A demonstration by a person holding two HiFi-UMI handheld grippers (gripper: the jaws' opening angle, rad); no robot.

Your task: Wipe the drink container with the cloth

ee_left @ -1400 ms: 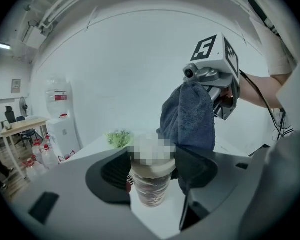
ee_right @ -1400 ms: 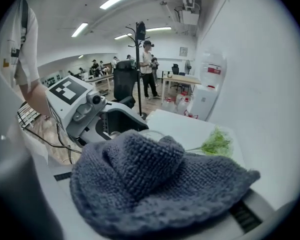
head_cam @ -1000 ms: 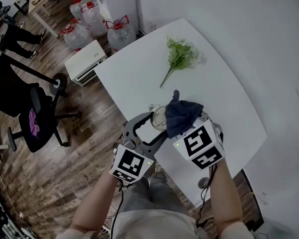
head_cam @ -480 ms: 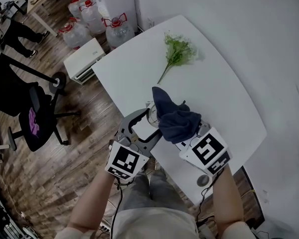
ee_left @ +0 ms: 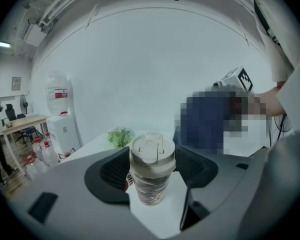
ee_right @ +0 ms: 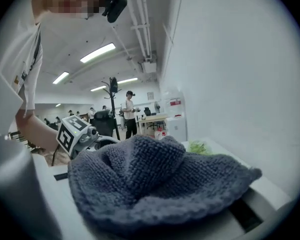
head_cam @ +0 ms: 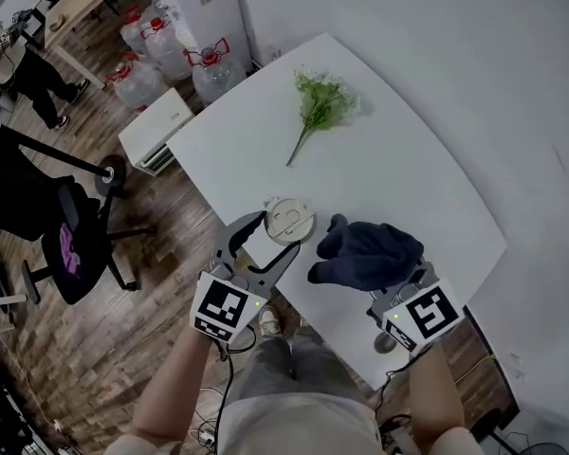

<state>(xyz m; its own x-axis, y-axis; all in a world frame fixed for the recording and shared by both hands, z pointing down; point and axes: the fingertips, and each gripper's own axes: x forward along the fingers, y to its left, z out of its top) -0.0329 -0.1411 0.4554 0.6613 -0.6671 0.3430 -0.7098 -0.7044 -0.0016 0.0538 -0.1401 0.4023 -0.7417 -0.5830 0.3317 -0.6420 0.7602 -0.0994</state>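
– At the near edge of the counter [head_cam: 408,150], the drink container [head_cam: 289,221] stands upright. How to wipe it well?
– I think the cloth [head_cam: 365,252] should be pressed lightly on the container's side and led around it, so the container does not slide off the edge.
– And the tools?
– The left tool [head_cam: 271,238] is wide, with its pads against both sides of the container, grasping it. The right tool [head_cam: 394,287] is clenched on the cloth, which is near the container but not touching it.
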